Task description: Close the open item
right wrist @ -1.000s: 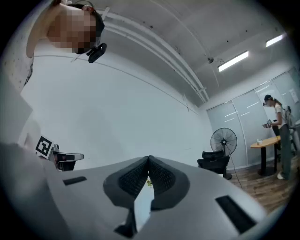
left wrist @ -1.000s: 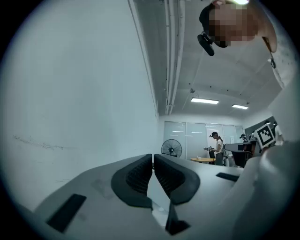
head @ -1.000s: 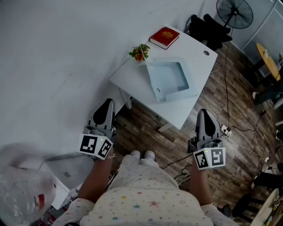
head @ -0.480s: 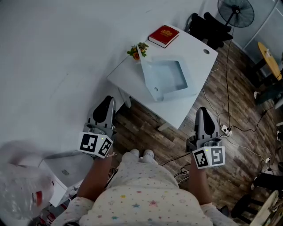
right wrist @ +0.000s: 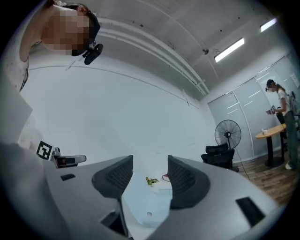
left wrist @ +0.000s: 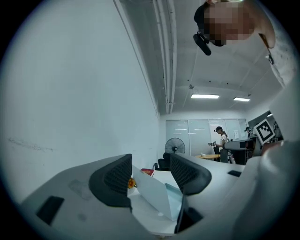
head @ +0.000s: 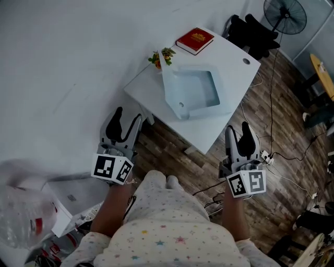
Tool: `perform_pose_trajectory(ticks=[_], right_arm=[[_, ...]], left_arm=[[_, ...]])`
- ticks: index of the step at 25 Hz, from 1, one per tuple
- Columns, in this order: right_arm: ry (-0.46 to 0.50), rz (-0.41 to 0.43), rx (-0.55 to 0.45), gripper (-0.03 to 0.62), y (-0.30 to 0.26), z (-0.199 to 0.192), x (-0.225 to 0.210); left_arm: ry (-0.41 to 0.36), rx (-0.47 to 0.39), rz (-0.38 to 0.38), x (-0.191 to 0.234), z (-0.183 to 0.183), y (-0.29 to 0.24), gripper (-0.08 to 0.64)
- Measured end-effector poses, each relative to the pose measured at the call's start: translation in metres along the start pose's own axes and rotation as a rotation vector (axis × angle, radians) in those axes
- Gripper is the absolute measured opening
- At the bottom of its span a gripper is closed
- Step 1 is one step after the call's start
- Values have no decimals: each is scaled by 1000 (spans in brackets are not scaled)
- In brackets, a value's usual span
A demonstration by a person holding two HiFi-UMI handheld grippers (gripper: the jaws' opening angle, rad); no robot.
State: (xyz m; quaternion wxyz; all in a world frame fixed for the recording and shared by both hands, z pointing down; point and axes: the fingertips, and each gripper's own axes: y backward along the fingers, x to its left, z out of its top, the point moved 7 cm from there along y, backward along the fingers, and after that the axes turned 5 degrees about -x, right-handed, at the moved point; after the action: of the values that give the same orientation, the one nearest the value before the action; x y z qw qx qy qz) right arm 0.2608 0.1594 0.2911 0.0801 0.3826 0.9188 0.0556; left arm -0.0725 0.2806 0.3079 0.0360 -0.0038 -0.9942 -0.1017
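An open silver laptop (head: 190,91) sits on the white table (head: 209,133), its lid raised toward the wall. It shows between the jaws in the left gripper view (left wrist: 157,194) and in the right gripper view (right wrist: 145,201). My left gripper (head: 123,123) hangs short of the table's near left corner, above the wooden floor, open and empty (left wrist: 150,166). My right gripper (head: 241,136) is off the table's near right edge, also open with nothing in it (right wrist: 150,171). Neither gripper touches the laptop.
A red book (head: 194,40) and a small potted plant (head: 161,56) stand at the table's far side. Beyond are a black chair (head: 250,31) and a fan (head: 285,15). Cables and a power strip (head: 265,155) lie on the floor. A white box (head: 68,195) sits lower left.
Both grippers went from shut to open. The right gripper moved slightly closer to the table, and the head view shifted a little.
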Motion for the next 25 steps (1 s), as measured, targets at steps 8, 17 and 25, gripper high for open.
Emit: perform_pose_trajectory(ticks=[8, 17, 25], right_arm=[[-17, -26, 12, 272, -22, -13, -15], [20, -63, 4, 319, -97, -19, -14], [61, -129, -17, 377, -168, -22, -6]], left_arm=[[-20, 14, -9, 8, -11, -27, 276], [-37, -9, -77, 60, -14, -99, 293], [-41, -31, -125, 124, -16, -167, 311]])
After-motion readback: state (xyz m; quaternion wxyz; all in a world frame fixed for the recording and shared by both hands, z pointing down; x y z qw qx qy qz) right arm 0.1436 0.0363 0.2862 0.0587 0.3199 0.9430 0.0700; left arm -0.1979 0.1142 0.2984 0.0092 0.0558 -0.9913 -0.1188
